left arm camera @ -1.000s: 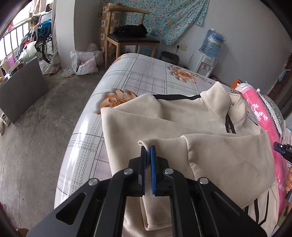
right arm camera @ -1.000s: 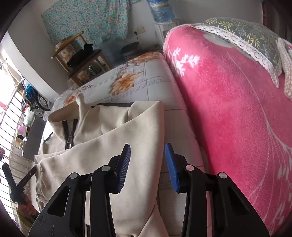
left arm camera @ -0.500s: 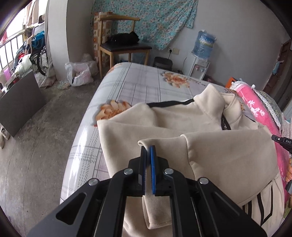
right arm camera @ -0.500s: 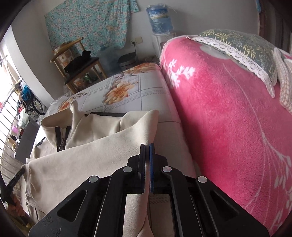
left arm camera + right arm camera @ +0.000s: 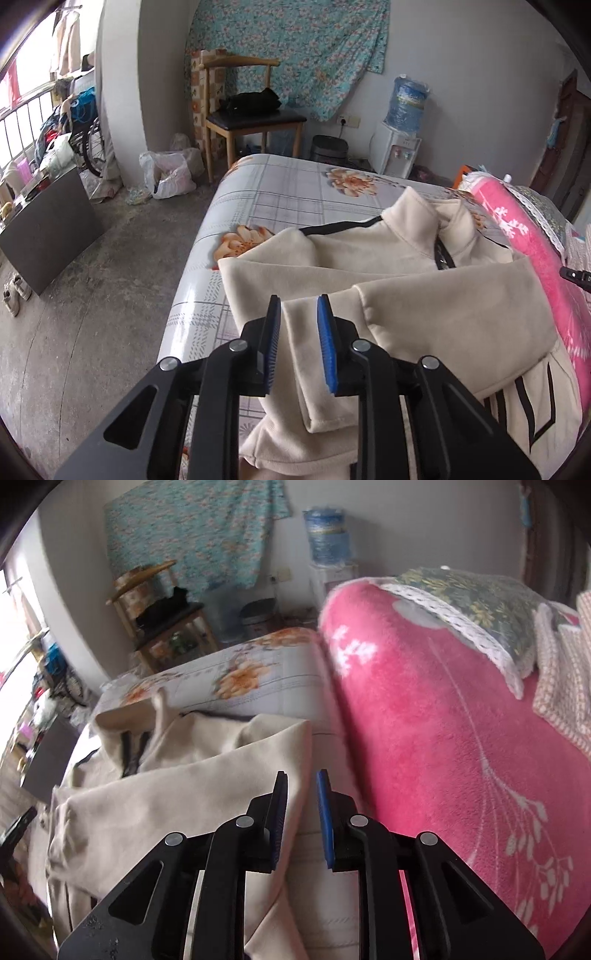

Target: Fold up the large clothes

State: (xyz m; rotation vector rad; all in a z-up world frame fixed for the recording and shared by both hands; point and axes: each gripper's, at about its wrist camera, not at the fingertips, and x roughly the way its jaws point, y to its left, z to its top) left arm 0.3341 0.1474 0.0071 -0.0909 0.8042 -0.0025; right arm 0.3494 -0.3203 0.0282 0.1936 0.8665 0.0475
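A cream zip-up jacket with black trim lies on the bed, its collar toward the far end and both sleeves folded in across the body. My left gripper hangs over the left sleeve's cuff; its jaws are opening, and the cloth lies below the gap with neither pad pressing on it. In the right wrist view the jacket is blurred. My right gripper is over its right edge, jaws opening, with the pads clear of the cloth.
The bed sheet is checked with orange flowers. A pink blanket and a pillow pile up on the right. Beyond the bed stand a wooden chair, a water dispenser and plastic bags on the concrete floor.
Both grippers were shut on the jacket half a second ago; both have now let go and lifted a little. The folded sleeves stay where they were laid.
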